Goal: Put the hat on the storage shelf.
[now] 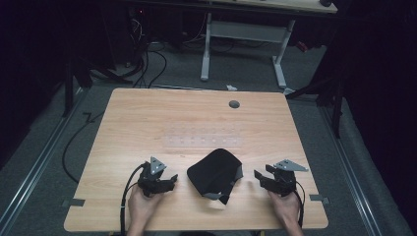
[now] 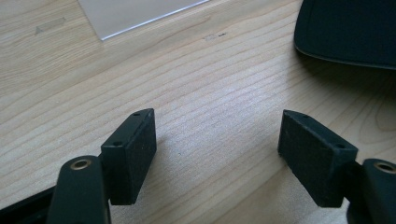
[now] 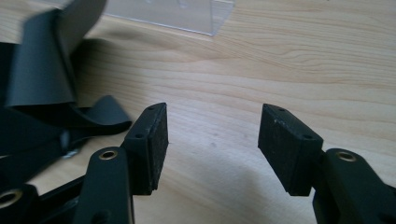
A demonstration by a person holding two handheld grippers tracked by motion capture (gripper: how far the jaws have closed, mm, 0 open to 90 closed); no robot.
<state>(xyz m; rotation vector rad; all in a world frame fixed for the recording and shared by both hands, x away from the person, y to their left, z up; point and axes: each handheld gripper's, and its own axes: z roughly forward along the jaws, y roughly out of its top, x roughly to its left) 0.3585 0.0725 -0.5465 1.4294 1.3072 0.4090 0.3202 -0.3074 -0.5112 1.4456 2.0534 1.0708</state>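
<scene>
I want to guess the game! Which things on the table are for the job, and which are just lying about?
Likely for the job, though that's a guess:
black cap, between the two
left tongs, open
right tongs, open

Just lying about:
clear plastic sheet, behind the cap
grey round plug at the table's far edge

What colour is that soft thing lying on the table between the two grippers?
Black, with grey edging or straps; the black item shows best in the high view.

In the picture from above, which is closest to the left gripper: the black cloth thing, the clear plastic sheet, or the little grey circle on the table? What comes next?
From the left gripper:
1. The black cloth thing, just to its right on the near part of the table.
2. The clear plastic sheet, farther out, mid-table.
3. The little grey circle, near the far edge.
</scene>
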